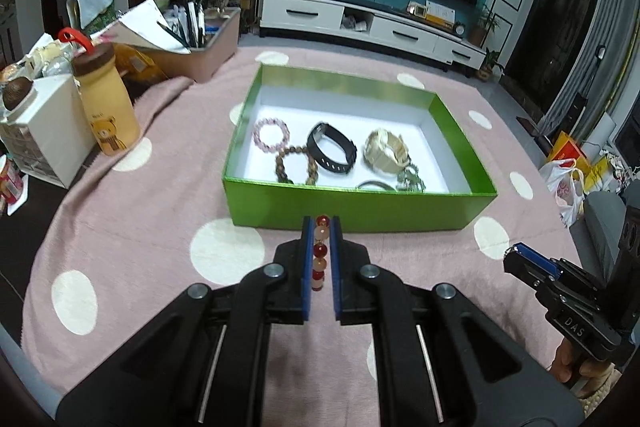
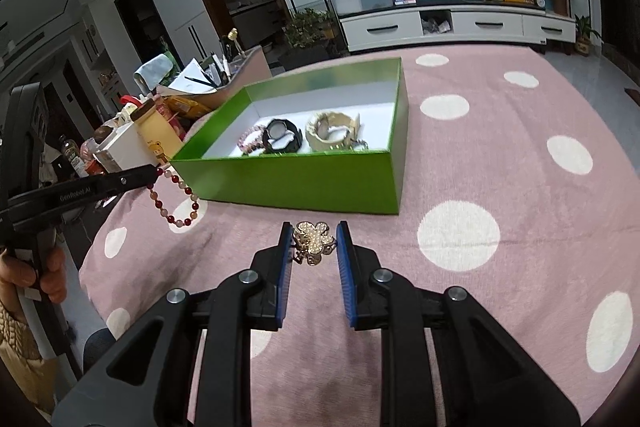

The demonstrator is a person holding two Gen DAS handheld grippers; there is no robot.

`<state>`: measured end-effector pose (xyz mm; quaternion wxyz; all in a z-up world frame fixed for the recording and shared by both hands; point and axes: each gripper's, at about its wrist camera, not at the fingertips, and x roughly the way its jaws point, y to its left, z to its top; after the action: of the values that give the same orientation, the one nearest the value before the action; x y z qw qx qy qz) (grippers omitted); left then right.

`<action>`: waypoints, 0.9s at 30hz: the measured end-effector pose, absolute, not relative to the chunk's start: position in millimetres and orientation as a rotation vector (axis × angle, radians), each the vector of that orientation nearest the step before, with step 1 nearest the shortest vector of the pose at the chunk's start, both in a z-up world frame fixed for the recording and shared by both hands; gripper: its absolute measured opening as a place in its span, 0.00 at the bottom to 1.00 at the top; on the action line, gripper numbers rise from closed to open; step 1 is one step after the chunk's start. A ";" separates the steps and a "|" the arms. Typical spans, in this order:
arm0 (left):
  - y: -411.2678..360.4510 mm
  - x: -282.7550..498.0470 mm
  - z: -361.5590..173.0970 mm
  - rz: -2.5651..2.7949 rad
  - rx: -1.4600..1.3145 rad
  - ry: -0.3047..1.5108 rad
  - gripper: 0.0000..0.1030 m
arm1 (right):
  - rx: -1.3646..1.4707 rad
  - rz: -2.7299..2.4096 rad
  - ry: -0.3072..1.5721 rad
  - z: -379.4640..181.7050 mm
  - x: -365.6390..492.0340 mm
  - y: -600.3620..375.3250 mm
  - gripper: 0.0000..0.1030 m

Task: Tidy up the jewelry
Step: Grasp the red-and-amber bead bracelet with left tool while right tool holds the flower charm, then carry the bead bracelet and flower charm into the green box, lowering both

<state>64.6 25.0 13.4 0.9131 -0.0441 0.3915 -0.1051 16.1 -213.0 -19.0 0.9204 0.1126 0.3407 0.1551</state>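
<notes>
My left gripper [image 1: 321, 223] is shut on a red and peach bead bracelet [image 1: 320, 253], held above the pink cloth just in front of the green box [image 1: 360, 203]. In the right wrist view that bracelet [image 2: 176, 205] dangles from the left gripper [image 2: 154, 173] at the box's near left corner. My right gripper [image 2: 313, 229] is shut on a gold flower-shaped brooch [image 2: 314, 241], lifted in front of the green box [image 2: 288, 183]. Inside the box lie a pink bead bracelet [image 1: 271, 135], a brown bead bracelet [image 1: 296, 165], a black band [image 1: 332, 147], a cream watch [image 1: 387, 151] and a small metal piece [image 1: 410, 179].
A pink cloth with white dots [image 1: 140, 227] covers the table. At the left stand a yellow bear bottle [image 1: 106, 99], a white drawer unit [image 1: 44, 143] and a beige bin of papers and pens [image 1: 200, 55]. The right gripper [image 1: 520, 259] shows at the right edge.
</notes>
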 end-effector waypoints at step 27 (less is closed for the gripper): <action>11.6 108.2 67.3 -0.242 -0.027 0.699 0.07 | 0.146 0.319 0.580 44.3 62.2 -196.5 0.21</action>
<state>108.2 11.6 67.3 0.9322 -0.0130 0.3418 -0.1182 62.2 -196.5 44.3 0.9431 0.0714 0.2846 0.1563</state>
